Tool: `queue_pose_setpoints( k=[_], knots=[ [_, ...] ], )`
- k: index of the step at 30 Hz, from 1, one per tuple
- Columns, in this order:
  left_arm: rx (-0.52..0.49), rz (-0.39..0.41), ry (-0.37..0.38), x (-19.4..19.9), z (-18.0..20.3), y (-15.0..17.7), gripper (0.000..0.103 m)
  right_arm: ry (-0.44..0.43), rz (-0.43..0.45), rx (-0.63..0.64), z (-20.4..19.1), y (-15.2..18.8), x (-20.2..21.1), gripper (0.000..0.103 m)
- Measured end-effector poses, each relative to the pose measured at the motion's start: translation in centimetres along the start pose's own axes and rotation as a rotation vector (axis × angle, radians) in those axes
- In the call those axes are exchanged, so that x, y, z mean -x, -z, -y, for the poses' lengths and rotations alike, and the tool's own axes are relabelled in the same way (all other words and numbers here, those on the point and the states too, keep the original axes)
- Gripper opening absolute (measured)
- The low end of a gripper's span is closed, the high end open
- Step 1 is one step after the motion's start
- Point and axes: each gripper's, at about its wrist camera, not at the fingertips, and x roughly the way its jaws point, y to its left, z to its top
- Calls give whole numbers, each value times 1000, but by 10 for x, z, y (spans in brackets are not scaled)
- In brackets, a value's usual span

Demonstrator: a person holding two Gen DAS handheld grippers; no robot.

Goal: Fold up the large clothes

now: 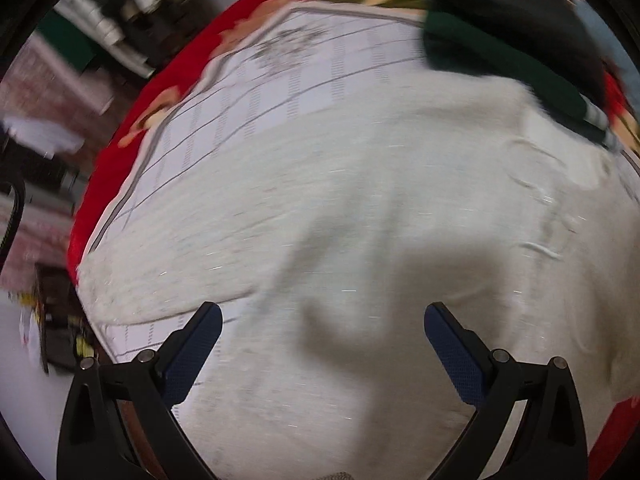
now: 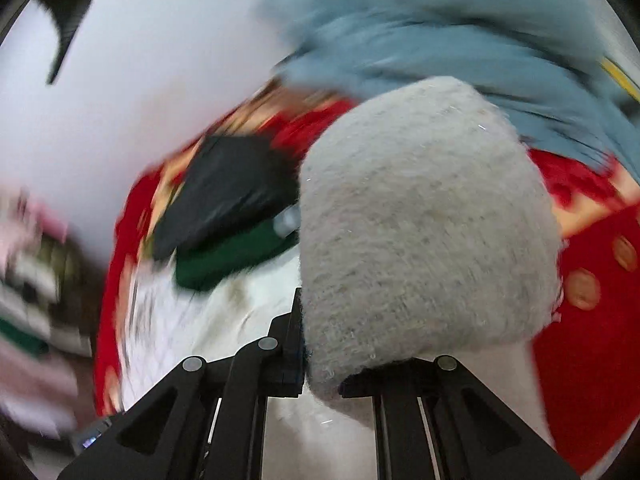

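Note:
A large white fuzzy garment [image 1: 360, 208] lies spread on a bed. My left gripper [image 1: 323, 316] is open and empty, its blue-padded fingers [image 1: 200, 344] just above the garment's near part. My right gripper [image 2: 304, 344] is shut on a thick fold of the same white fuzzy garment [image 2: 424, 232], lifted in front of the camera; the fabric hides most of the right finger. Both views are motion-blurred.
The bed has a white checked sheet [image 1: 288, 76] over a red floral blanket [image 1: 120, 148]. Folded black and dark green clothes [image 1: 512, 36] lie at the far side, also in the right wrist view [image 2: 232, 216]. A blue-grey garment [image 2: 460, 40] is heaped behind. Shelves with clutter [image 1: 112, 28] stand beyond the bed's left edge.

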Motion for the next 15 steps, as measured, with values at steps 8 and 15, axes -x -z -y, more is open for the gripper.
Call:
queue_pose_setpoints(
  k=[8,15],
  knots=[
    [112,-97,-74,-54,-70,8,103,76,-445,494,-150,123,-170,19],
    [188,-160,-1,-51,-135,23,103,-131,-482,365,-141,126,-127,75]
  ],
)
